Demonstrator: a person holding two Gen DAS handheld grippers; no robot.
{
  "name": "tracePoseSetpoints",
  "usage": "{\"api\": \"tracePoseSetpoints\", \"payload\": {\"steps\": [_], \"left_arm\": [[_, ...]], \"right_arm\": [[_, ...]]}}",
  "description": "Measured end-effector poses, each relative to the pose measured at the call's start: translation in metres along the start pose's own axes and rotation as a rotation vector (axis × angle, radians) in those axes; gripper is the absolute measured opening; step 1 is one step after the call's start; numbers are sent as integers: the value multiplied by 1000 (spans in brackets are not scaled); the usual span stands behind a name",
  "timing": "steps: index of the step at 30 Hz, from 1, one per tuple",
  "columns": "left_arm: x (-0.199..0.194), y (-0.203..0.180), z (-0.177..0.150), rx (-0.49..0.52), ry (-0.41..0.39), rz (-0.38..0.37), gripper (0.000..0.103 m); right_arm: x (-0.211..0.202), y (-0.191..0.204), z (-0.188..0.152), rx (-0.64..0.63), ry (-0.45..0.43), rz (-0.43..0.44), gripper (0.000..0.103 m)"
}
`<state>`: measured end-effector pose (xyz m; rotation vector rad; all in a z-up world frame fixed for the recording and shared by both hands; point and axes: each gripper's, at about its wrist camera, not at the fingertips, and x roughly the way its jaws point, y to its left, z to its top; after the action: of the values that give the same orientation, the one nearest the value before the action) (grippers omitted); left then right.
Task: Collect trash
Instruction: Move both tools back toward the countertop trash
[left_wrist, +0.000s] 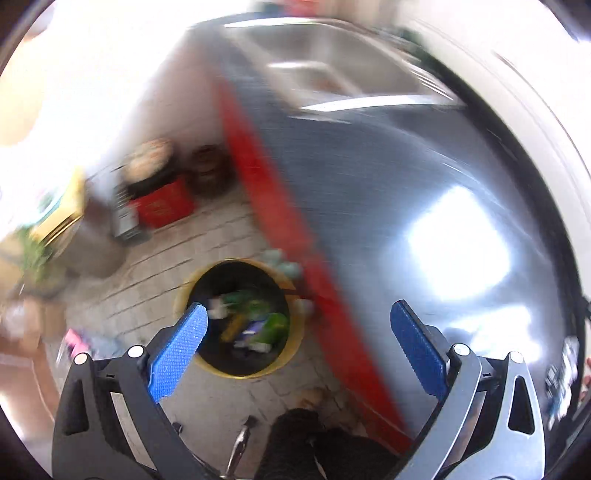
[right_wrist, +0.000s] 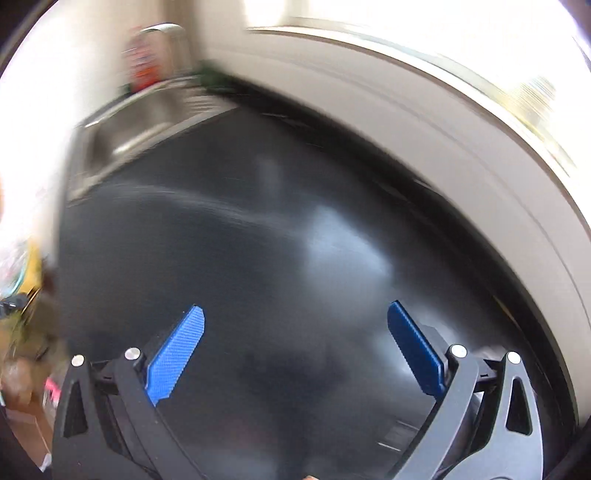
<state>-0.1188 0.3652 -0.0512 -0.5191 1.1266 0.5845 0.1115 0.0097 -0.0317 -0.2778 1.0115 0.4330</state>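
Both your grippers, left gripper (left_wrist: 299, 325) and right gripper (right_wrist: 295, 325), stand wide apart and empty; the bin (left_wrist: 240, 317) lies below, towards the left jaw, seemingly already holding wrappers; the counter (right_wrist: 258, 240) looks bare through blur; next find more trash.

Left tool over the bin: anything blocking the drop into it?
Nothing visible. The left tool is open and empty, and the yellow-rimmed bin below has an open mouth with trash already inside. The red counter edge runs beside it, not over it.
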Motion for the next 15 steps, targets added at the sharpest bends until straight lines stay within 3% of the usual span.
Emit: {"api": "tracePoseSetpoints", "payload": {"steps": [2, 6, 11, 15], "left_arm": [[4, -50, -2, 100, 20, -44, 96], [8, -171, -27, 361, 60, -134, 96], [6, -298, -82, 651, 118, -243, 96], [4, -373, -126, 837, 140, -274, 96]], "right_arm": [[-20, -87, -36, 142, 7, -101, 96], [-66, -214, -121, 412, 19, -253, 96], [-104, -290, -220, 658, 55, -330, 96], [-121, -313, -285, 760, 87, -320, 96]]}}
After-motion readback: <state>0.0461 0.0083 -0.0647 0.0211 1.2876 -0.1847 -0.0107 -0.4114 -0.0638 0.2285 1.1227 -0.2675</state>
